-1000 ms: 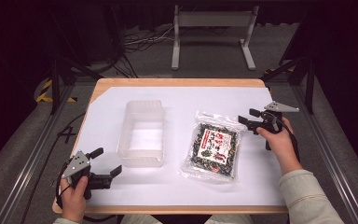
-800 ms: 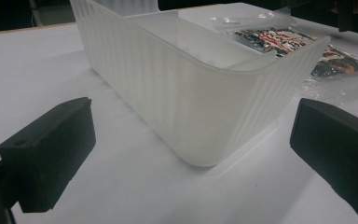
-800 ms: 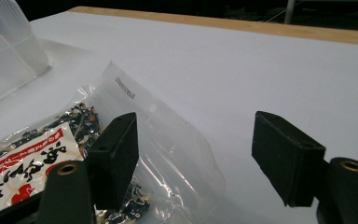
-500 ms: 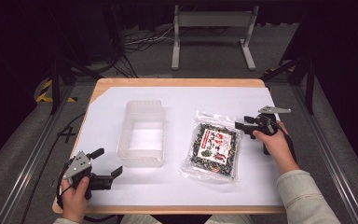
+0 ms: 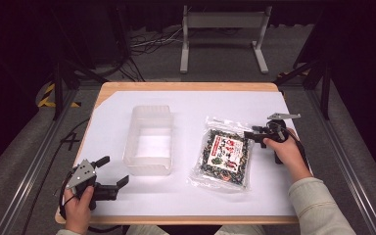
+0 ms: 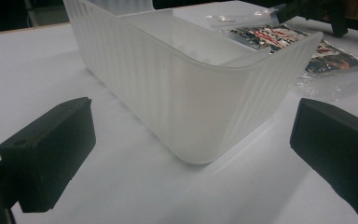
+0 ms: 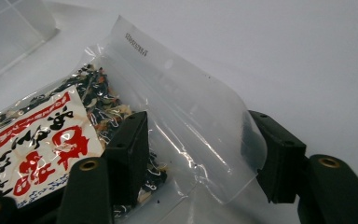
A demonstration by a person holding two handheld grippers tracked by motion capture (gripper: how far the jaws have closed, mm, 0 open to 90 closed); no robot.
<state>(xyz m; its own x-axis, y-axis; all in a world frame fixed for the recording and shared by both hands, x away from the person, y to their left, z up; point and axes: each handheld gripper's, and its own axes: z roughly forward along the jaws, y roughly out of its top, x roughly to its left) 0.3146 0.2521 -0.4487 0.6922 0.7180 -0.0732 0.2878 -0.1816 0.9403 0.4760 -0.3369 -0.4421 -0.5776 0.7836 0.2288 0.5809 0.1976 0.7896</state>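
Jaws of the right gripper [image 5: 252, 136] straddle the clear top edge of the snack bag [image 5: 221, 157] and have just been closing; in the right gripper view the film sits between the pads, one pad over the printed part, the other at the film's curled corner, and whether they press it yet I cannot tell. Jaws of the left gripper [image 5: 111, 171] stand wide with nothing between them, near the tabletop's 7 o'clock corner.

White sheeting covers the wooden tabletop [image 5: 186, 87], and around it lie dark grey floor, metal rails and, at 12 o'clock, a pale metal stand [image 5: 223, 29] with cables beside it.

Left of centre stands a translucent ribbed bin [image 5: 149, 139], open-topped, with nothing in it; its rounded corner faces the left gripper. The bag lies flat at 3 o'clock from the bin, well apart, packed with dark mixed pieces under a red-and-white label.
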